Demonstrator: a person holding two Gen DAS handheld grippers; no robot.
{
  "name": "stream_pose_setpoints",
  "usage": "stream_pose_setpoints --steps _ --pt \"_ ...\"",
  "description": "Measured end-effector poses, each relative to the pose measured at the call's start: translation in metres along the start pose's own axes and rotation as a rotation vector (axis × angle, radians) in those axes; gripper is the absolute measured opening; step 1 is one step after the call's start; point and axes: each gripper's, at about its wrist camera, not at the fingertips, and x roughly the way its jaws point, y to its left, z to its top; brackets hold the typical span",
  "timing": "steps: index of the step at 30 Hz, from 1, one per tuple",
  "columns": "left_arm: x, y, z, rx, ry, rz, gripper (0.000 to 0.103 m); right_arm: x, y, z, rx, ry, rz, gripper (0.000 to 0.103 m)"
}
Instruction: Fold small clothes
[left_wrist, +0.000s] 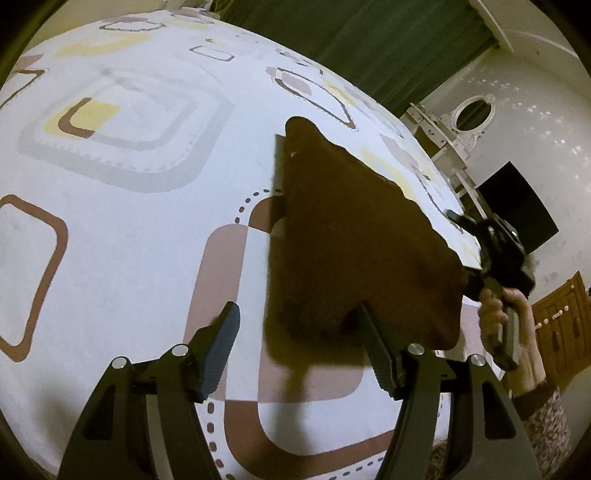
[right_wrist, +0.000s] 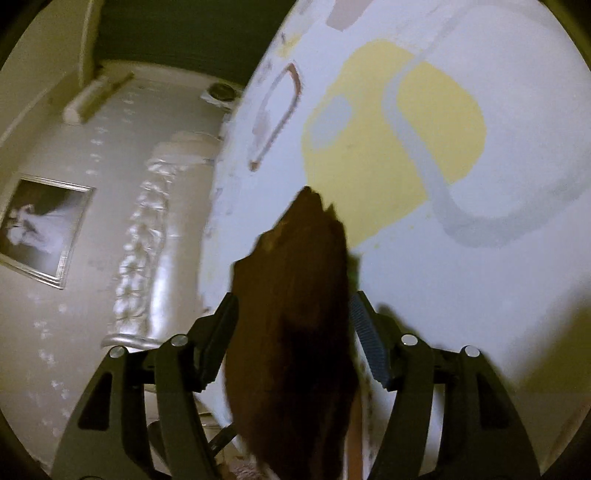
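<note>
Right wrist: brown garment (right_wrist: 291, 314) between fingers (right_wrist: 364, 332)

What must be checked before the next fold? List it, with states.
1. Left gripper open and ready: ok, jaws stand wide.
2. Right gripper gripping the brown cloth: not ok, jaws stand wide with the cloth loose between them.
3. Cloth flat on the bedspread: not ok, it looks raised and casts a shadow beside it.
4. Left gripper in reach of the cloth: ok, one finger is at its near edge.
5. Cloth edges aligned: cannot tell, the right wrist view is blurred.
</note>
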Motion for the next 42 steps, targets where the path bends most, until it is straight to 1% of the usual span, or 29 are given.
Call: stream_pose_setpoints --steps 1,2,3,4,5,6,9,10,11,13,14,15,17,20,22,25,27,29,32,33,34,35,36,37,38,39,40,42 --pt "0.001 0.001 0.000 -0.005 0.002 0.000 0.065 0.011 0.001 0.004 0.003 0.016 -0.018 0.057" --pt "0.002 0.001 0.001 -0.009 0.004 0.000 0.065 0.018 0.003 0.005 -0.007 0.022 -0.028 0.030" --pt "0.003 0.003 0.001 -0.012 0.006 0.000 0.065 0.026 0.008 0.006 -0.030 0.037 -0.034 0.012" --pt "0.003 0.003 0.000 -0.011 0.006 0.000 0.065 0.032 0.014 0.007 -0.061 0.044 -0.045 0.012" --pt "0.004 0.003 0.000 -0.007 0.006 0.000 0.065 0.034 0.023 0.010 -0.108 0.022 -0.074 0.011" --pt "0.004 0.004 0.001 -0.003 0.005 0.001 0.065 0.035 0.026 0.011 -0.127 0.007 -0.085 0.010" --pt "0.002 0.006 0.002 -0.011 -0.001 -0.003 0.067 0.039 0.017 0.017 -0.130 -0.027 -0.148 0.010" --pt "0.000 0.008 0.002 -0.021 -0.004 -0.010 0.067 0.039 0.011 0.017 -0.117 -0.028 -0.149 0.010" --pt "-0.001 0.008 0.002 -0.025 -0.007 -0.015 0.067 0.036 0.004 0.015 -0.090 -0.031 -0.124 0.013" --pt "-0.008 0.012 0.002 -0.023 -0.021 -0.020 0.067 0.025 -0.002 0.009 -0.044 -0.035 -0.060 0.029" --pt "-0.010 0.014 0.002 -0.022 -0.025 -0.015 0.067 0.018 -0.004 0.003 -0.026 -0.037 -0.035 0.052" --pt "-0.011 0.017 0.003 -0.026 -0.026 -0.015 0.067 0.009 -0.005 -0.006 -0.025 -0.045 -0.004 0.066" --pt "-0.012 0.024 0.004 -0.052 -0.013 -0.034 0.068 -0.004 -0.005 -0.024 -0.031 -0.031 0.028 0.068" --pt "-0.009 0.033 0.006 -0.100 0.018 -0.095 0.073 -0.014 -0.009 -0.055 -0.011 0.011 0.079 0.073" --pt "-0.008 0.032 0.008 -0.089 0.028 -0.111 0.076 -0.018 -0.010 -0.077 -0.003 0.044 0.103 0.074" --pt "-0.003 0.028 0.012 -0.048 0.055 -0.126 0.079 -0.020 -0.010 -0.097 -0.023 0.065 0.100 0.074" --pt "0.001 0.025 0.014 -0.039 0.069 -0.132 0.080 -0.018 -0.005 -0.106 -0.063 0.075 0.064 0.076" --pt "0.005 0.025 0.016 -0.049 0.082 -0.157 0.081 -0.011 0.001 -0.111 -0.098 0.092 0.048 0.078" --pt "0.012 0.024 0.020 -0.089 0.102 -0.202 0.081 -0.001 0.006 -0.114 -0.105 0.109 0.039 0.078" --pt "0.015 0.022 0.020 -0.098 0.113 -0.220 0.081 0.003 0.008 -0.115 -0.111 0.118 0.038 0.074" --pt "0.016 0.022 0.020 -0.105 0.119 -0.230 0.081 0.005 0.010 -0.115 -0.114 0.118 0.029 0.066" --pt "0.019 0.018 0.021 -0.112 0.129 -0.244 0.080 0.008 0.009 -0.114 -0.110 0.125 0.022 0.050" --pt "0.022 0.016 0.021 -0.114 0.139 -0.252 0.072 0.012 0.006 -0.115 -0.096 0.143 0.014 0.031" --pt "0.027 0.012 0.021 -0.114 0.164 -0.251 0.058 0.017 0.002 -0.115 -0.086 0.154 -0.009 0.024" --pt "0.032 0.010 0.020 -0.115 0.184 -0.240 0.051 0.016 -0.003 -0.118 -0.079 0.153 -0.017 0.016" --pt "0.038 0.006 0.019 -0.104 0.203 -0.203 0.038 0.014 -0.007 -0.118 -0.069 0.147 -0.011 0.013" --pt "0.040 0.002 0.018 -0.082 0.207 -0.171 0.029 0.013 -0.010 -0.119 -0.057 0.141 0.001 0.012" --pt "0.041 -0.002 0.016 -0.064 0.202 -0.145 0.023 0.008 -0.012 -0.120 -0.059 0.133 0.009 0.011"
